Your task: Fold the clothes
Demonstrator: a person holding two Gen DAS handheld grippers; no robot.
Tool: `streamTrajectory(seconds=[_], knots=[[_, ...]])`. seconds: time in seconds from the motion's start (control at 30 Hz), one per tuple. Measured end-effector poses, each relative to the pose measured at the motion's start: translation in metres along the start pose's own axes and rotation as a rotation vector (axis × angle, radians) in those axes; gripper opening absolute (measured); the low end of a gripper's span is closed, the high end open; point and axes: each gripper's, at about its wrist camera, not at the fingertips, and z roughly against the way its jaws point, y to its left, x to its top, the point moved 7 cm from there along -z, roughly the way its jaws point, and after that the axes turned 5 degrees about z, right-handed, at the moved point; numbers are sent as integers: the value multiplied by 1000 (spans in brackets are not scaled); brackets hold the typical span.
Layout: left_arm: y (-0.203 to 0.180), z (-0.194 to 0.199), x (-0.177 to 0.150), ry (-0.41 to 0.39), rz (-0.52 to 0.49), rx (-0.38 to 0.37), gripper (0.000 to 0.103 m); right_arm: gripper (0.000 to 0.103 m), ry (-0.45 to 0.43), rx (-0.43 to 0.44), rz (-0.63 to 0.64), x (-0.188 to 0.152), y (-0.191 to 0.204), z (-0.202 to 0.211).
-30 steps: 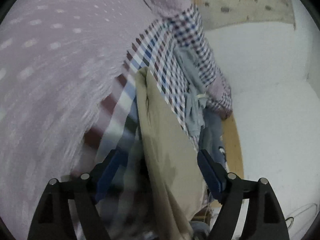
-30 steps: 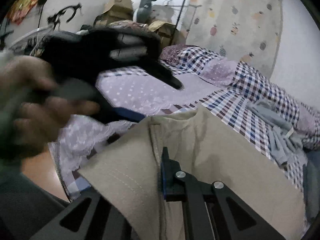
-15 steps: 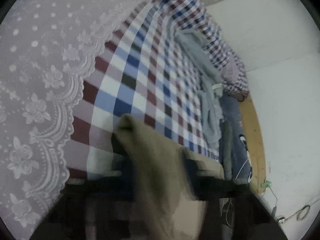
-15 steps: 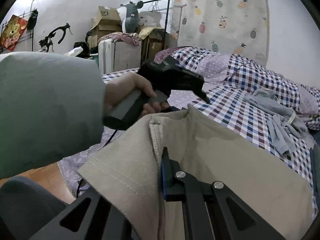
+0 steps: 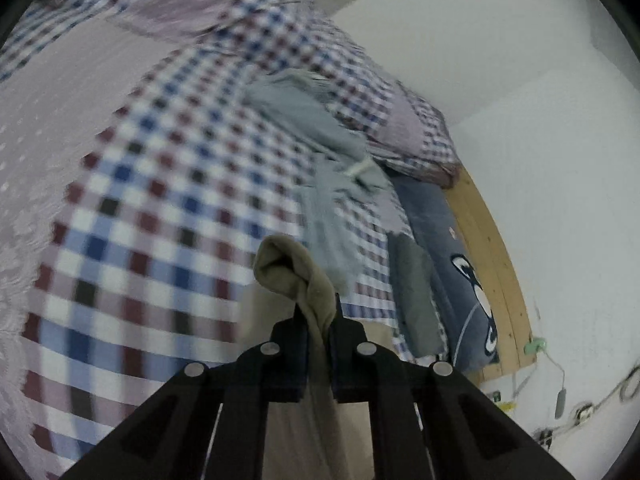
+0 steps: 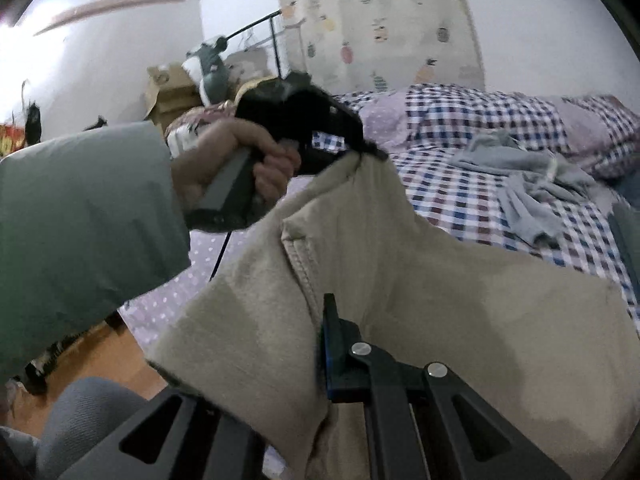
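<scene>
Hanging between the two tools, a khaki cotton garment with a stitched seam (image 6: pixel 420 300) is held up off the bed, gripped at two places along its edge. The left gripper (image 5: pixel 318 312) has its fingers pinched narrow on a rolled corner of the cloth, which bulges out at its 12 o'clock; in the right wrist view that same tool, held by a hand (image 6: pixel 244 160) in a grey-green sleeve, sits at 11 o'clock. The right gripper (image 6: pixel 320 344) is clamped on the seam, one blue-padded finger showing, the other buried under fabric.

Beyond it, at 12 to 2 o'clock, a crumpled grey garment (image 6: pixel 528 176) lies on the checked bedsheet (image 5: pixel 160 200), with a dark blue printed cloth (image 5: pixel 464 280) at the bed's far edge.

By my reading the step in hand is lifting and spreading the khaki piece. The next move calls for holding both pinches and keeping the edge taut while lowering it flat onto the sheet.
</scene>
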Motion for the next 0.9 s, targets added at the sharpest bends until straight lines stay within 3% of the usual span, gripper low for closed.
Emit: streamTrajectory(seconds=[0.13, 0.33, 0.5, 0.63, 0.9], knots=[[-63, -18, -11, 28, -56, -11, 6, 3, -16, -20, -74, -8, -27, 38], [-140, -80, -39, 87, -104, -14, 6, 3, -20, -97, -209, -37, -89, 90], [-181, -163, -72, 167, -108, 16, 5, 3, -23, -164, -326, -63, -143, 135], [-198, -231, -100, 227, -115, 61, 5, 2, -19, -205, -443, -94, -186, 156], [-182, -332, -138, 289, -101, 245, 5, 3, 51, -225, -649, -160, -246, 164]])
